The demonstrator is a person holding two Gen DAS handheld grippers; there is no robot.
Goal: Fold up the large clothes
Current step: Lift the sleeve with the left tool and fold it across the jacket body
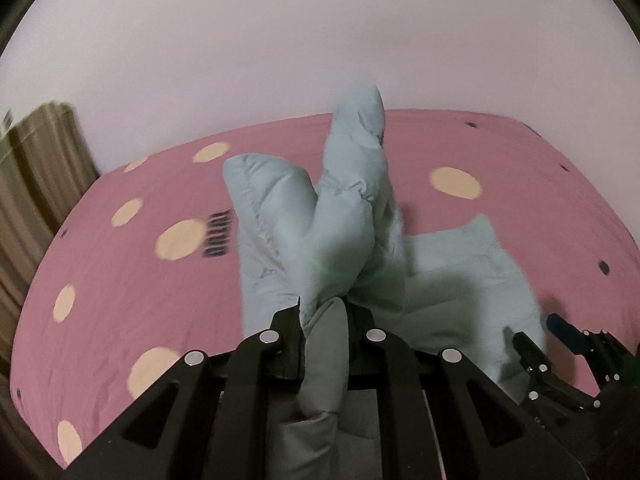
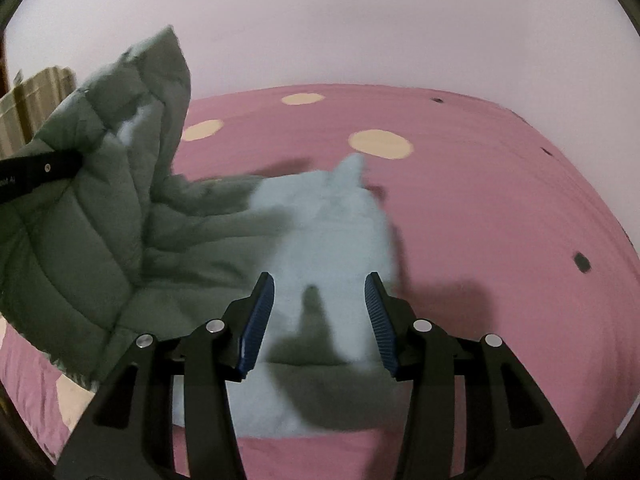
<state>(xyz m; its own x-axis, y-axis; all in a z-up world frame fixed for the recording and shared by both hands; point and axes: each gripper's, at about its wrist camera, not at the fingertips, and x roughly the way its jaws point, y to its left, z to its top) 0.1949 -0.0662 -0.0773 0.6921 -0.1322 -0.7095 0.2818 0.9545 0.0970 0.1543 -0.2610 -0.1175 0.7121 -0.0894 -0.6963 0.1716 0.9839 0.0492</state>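
A pale blue quilted padded garment (image 1: 344, 216) lies on a pink bed (image 1: 132, 264). My left gripper (image 1: 325, 308) is shut on a fold of it, and the raised part stands up in front of the camera. In the right wrist view that lifted part of the garment (image 2: 100, 208) hangs at the left, with the left gripper's black finger (image 2: 40, 170) pressed on it. The garment's remaining part lies flat on the bed. My right gripper (image 2: 320, 288) hovers over this flat part, jaws open, blue pads (image 2: 256, 320) bare, nothing between them. The right gripper (image 1: 560, 344) also shows low right in the left wrist view.
The bed sheet (image 2: 480, 220) is pink with cream dots and small dark marks. A plain pale wall (image 2: 360, 20) stands behind the bed. A brownish striped curtain (image 1: 36, 168) hangs at the far left. The bed's far edge meets the wall.
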